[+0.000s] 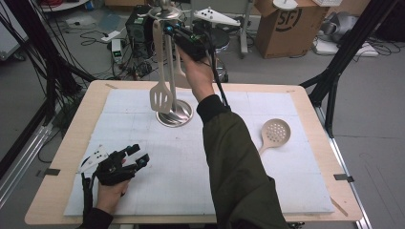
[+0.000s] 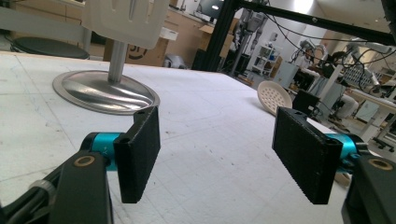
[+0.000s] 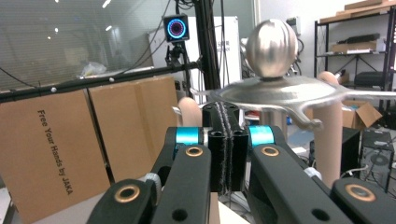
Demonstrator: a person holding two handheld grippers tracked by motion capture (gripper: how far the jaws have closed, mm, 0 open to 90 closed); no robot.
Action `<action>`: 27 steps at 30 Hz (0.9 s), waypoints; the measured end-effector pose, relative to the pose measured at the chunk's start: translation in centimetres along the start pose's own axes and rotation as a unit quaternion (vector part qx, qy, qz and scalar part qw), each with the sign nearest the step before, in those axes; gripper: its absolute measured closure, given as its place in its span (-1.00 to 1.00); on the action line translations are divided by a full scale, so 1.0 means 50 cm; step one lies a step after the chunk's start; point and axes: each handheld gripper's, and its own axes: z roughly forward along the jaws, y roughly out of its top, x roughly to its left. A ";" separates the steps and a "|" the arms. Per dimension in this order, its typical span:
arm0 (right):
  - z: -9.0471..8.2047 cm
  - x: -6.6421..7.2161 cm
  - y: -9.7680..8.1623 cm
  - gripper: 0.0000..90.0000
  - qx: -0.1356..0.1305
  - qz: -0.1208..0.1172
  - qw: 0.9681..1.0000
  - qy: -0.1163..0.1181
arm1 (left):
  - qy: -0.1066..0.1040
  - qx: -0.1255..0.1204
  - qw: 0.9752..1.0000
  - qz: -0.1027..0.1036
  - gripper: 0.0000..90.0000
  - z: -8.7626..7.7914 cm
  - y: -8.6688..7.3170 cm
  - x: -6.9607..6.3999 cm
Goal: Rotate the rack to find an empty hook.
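A metal utensil stand (image 1: 174,114) rises from the white mat, its round base (image 2: 105,91) wide and shiny. A beige slotted spatula (image 1: 161,98) hangs from the stand's top disc (image 3: 275,95). My right gripper (image 1: 169,31) is raised beside that disc, jaws shut (image 3: 227,140). A beige handle (image 3: 189,112) runs just behind its fingertips; I cannot tell whether it is pinched. A second beige handle (image 3: 329,140) hangs to the right. A beige perforated skimmer (image 1: 275,131) lies flat at the right. My left gripper (image 1: 131,157) rests low at the front left, open (image 2: 217,126), nothing between its pads.
The white mat (image 1: 143,191) covers most of the wooden table (image 1: 57,186). A dark green sleeve (image 1: 234,167) crosses the middle of the table. Behind the table are cables, a cardboard box (image 1: 289,26) and black frame legs (image 1: 334,81).
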 end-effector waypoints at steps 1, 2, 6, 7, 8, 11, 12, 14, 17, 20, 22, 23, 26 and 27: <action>-0.003 -0.002 -0.001 1.00 -0.002 -0.001 1.000 -0.002 | -0.001 0.000 1.000 0.000 -0.27 0.000 0.000 0.000; -0.005 -0.005 -0.003 1.00 -0.004 0.000 1.000 -0.002 | 0.000 0.001 1.000 0.000 -0.27 0.000 0.000 0.000; -0.019 -0.019 -0.016 1.00 0.000 0.005 1.000 -0.010 | 0.000 0.003 1.000 0.001 -0.27 0.001 0.000 0.000; -0.022 -0.023 -0.020 1.00 0.002 0.005 1.000 -0.011 | -0.001 0.003 1.000 0.001 -0.27 0.001 0.000 0.000; -0.025 -0.026 -0.023 1.00 0.003 0.008 1.000 -0.012 | -0.001 0.004 1.000 0.002 -0.27 0.001 0.000 0.000; -0.034 -0.036 -0.027 1.00 0.001 0.009 1.000 -0.019 | -0.001 0.004 1.000 0.003 -0.27 0.001 0.000 0.000; -0.037 -0.039 -0.027 1.00 0.000 0.010 1.000 -0.021 | 0.000 0.004 1.000 0.004 -0.27 0.002 0.000 0.000; -0.042 -0.044 -0.025 1.00 -0.003 0.013 1.000 -0.023 | 0.001 0.005 1.000 0.004 -0.27 0.002 0.000 0.000; -0.051 -0.049 -0.015 1.00 -0.018 0.016 0.999 -0.028 | 0.000 0.003 1.000 0.002 -0.27 0.003 0.000 0.000; -0.059 -0.055 -0.005 1.00 -0.025 0.021 0.999 -0.040 | 0.000 0.004 1.000 0.003 -0.27 0.002 0.000 0.000; -0.061 -0.059 0.000 1.00 -0.028 0.027 0.998 -0.039 | 0.000 0.004 1.000 0.003 -0.27 0.002 0.000 0.000; -0.062 -0.061 0.001 1.00 -0.032 0.030 0.998 -0.039 | 0.000 0.004 1.000 0.003 -0.27 0.002 0.000 0.000; -0.059 -0.060 0.005 1.00 -0.024 0.024 0.999 -0.035 | 0.000 0.003 1.000 0.003 -0.27 0.002 0.000 0.000; -0.057 -0.058 0.005 1.00 -0.024 0.022 0.999 -0.034 | -0.001 0.004 1.000 0.003 -0.27 0.002 0.000 0.000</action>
